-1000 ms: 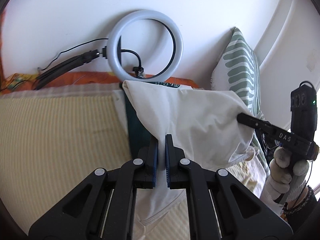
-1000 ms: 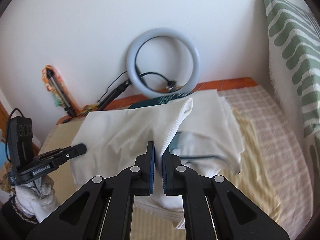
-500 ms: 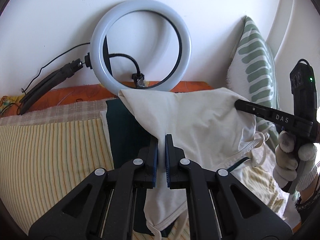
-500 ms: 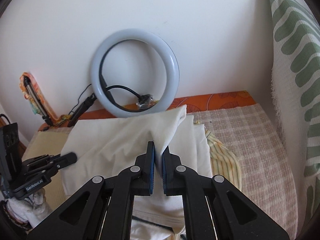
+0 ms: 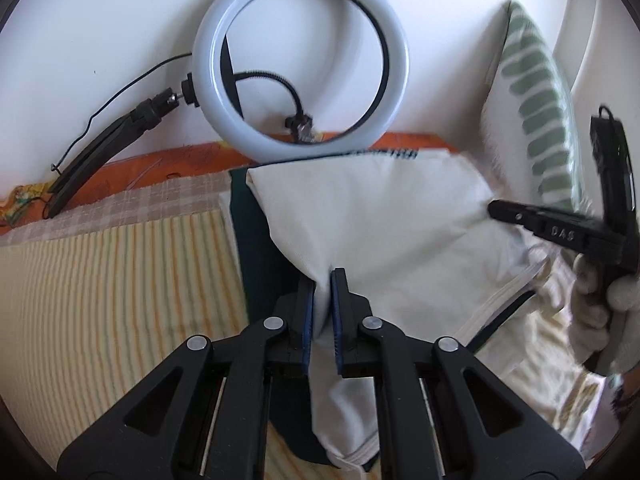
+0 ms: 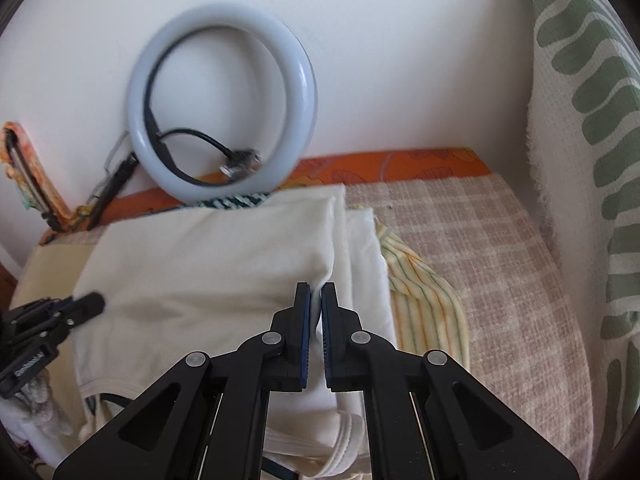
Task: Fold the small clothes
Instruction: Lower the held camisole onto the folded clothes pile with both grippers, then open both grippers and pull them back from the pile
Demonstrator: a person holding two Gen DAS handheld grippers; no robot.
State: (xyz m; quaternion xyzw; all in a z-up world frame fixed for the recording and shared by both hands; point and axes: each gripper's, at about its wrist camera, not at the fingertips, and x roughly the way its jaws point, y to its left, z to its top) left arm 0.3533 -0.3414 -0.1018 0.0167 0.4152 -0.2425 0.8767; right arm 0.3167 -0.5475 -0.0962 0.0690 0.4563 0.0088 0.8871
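Cream garment [image 5: 380, 220] stretched across the frame's middle over the striped bedding [image 5: 120, 280], left gripper [image 5: 322, 280] pinching its near edge, right gripper [image 6: 316, 296] clamped on the opposite fold, ring light [image 5: 302, 60] against the wall above, green-patterned pillow [image 6: 580, 120] at right.

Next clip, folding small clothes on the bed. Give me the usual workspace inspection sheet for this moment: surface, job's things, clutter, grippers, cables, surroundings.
Surface: bed with yellow striped sheet and a checked blanket toward the wall.
Job's things: cream garment held up between both grippers, over a dark green garment.
Clutter: ring light on a folded tripod, leaning against the wall.
Grippers: left gripper and right gripper, jaws each shut on a pinch of cream fabric.
Cables: thin black cable along the wall to the ring light.
Surroundings: white wall; green-patterned pillow upright at the right.
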